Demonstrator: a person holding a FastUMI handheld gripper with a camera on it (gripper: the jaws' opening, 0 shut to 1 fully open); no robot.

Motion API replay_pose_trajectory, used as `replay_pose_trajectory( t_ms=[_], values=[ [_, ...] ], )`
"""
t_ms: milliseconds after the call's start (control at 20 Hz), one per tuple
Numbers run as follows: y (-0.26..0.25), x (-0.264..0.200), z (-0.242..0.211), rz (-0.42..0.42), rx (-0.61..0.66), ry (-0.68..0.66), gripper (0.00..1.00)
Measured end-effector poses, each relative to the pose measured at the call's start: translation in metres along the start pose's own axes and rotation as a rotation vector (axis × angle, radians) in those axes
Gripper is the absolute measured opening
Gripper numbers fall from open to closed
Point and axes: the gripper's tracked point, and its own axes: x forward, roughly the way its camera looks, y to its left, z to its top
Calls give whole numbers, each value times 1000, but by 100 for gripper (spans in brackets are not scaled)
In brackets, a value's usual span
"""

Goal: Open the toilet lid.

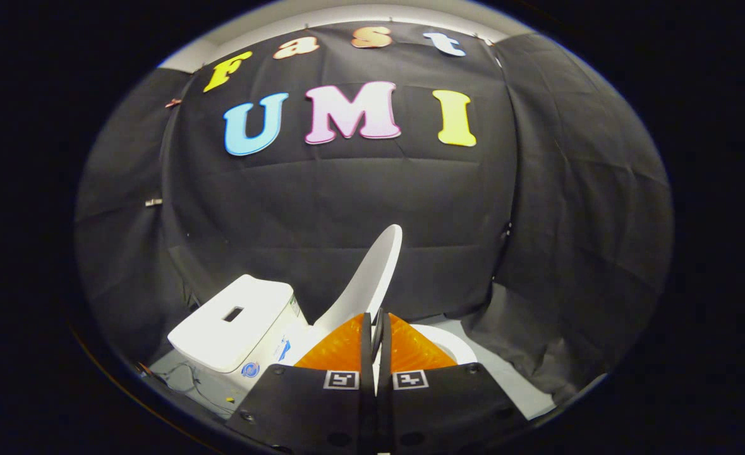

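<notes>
At the bottom centre of the frame, the hand-held gripper (377,328) had its fingers pressed nearly together on the edge of the white plastic toilet lid (372,278), which stood raised and tilted above the white seat ring (454,344). The white cistern (233,322) sat at lower left.

No readable text or numbers

Two square black-and-white coded markers (375,380) are seen on the tongs (376,328), one on each finger body. Small blue stickers (250,370) are seen on the white toilet tank (233,322), but their print is too small to be read.
</notes>
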Motion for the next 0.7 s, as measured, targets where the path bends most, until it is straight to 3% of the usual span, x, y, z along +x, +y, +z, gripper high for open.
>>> replay_pose_trajectory(
  t_ms=[700],
  values=[
    [161, -9, 35, 158, -223, -101, 5]
  ],
)
